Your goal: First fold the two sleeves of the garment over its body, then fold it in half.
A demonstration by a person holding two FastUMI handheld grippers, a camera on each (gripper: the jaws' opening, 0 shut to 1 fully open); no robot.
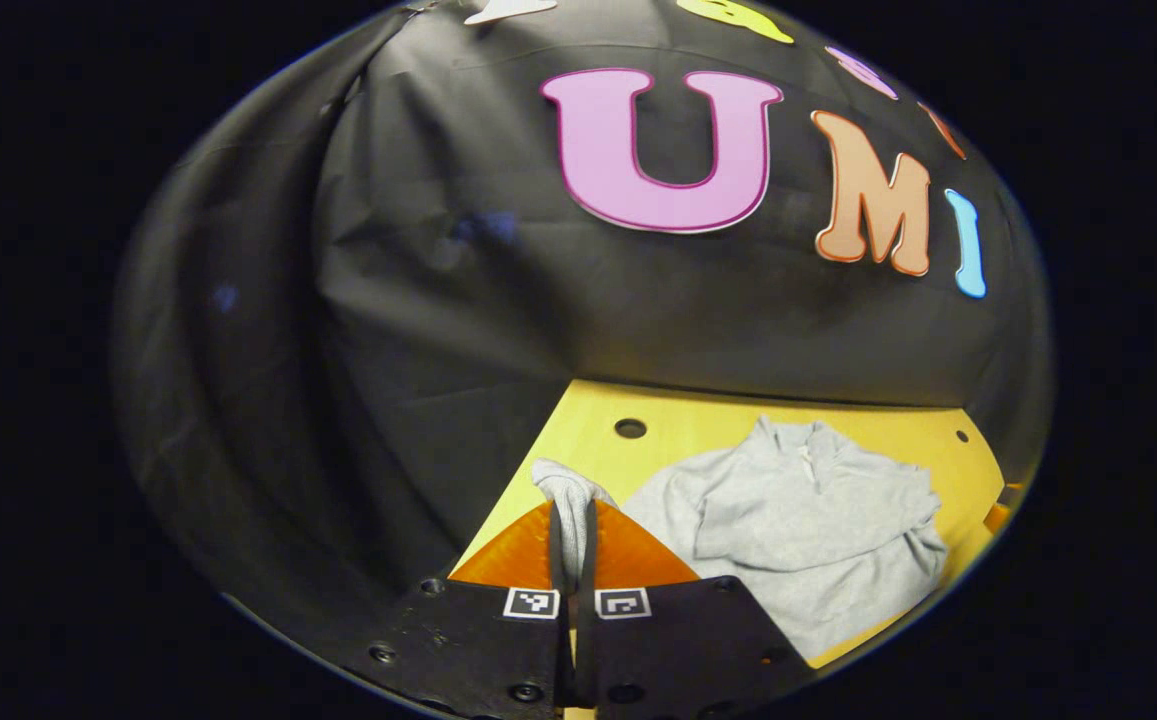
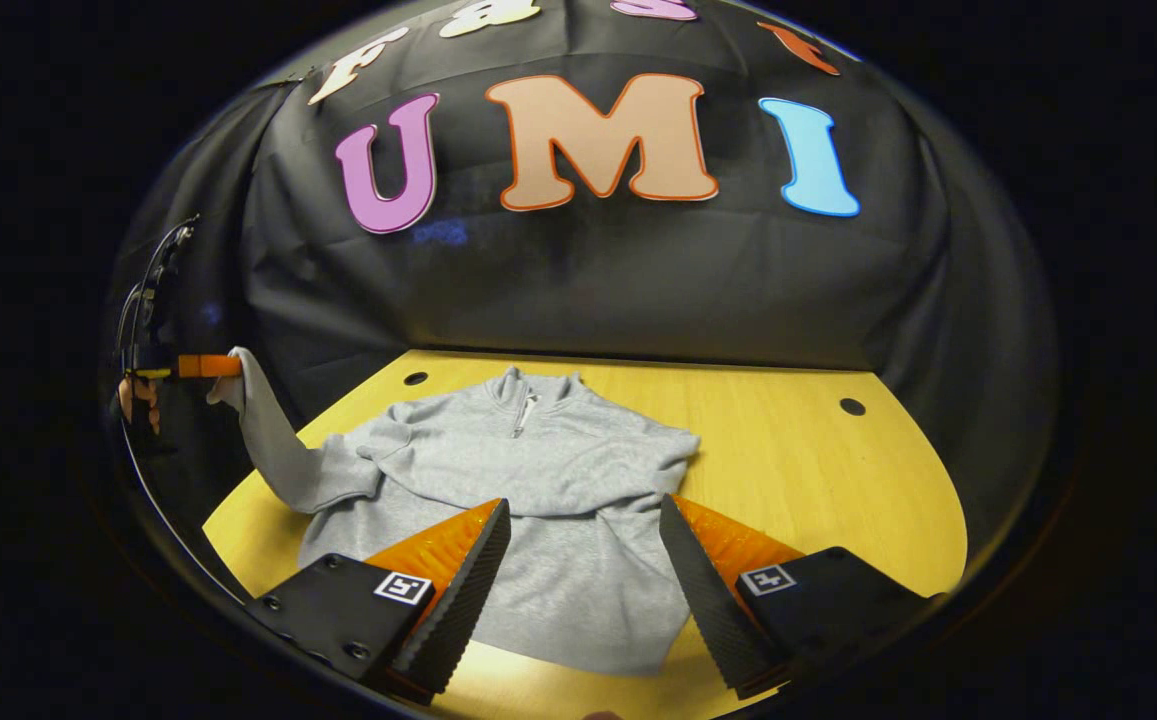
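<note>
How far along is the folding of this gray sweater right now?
One sleeve already lies across the sweater. The left gripper pinches the other sleeve's cuff, lifted off the table. The right gripper hovers open. Laying that sleeve over and folding in half remain.

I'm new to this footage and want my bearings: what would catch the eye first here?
A grey sweatshirt lies spread on the yellow table, its right sleeve already folded across the body. The left gripper is shut on the left sleeve and lifts it off the table's left edge. The right gripper hangs open above the hem.
</note>
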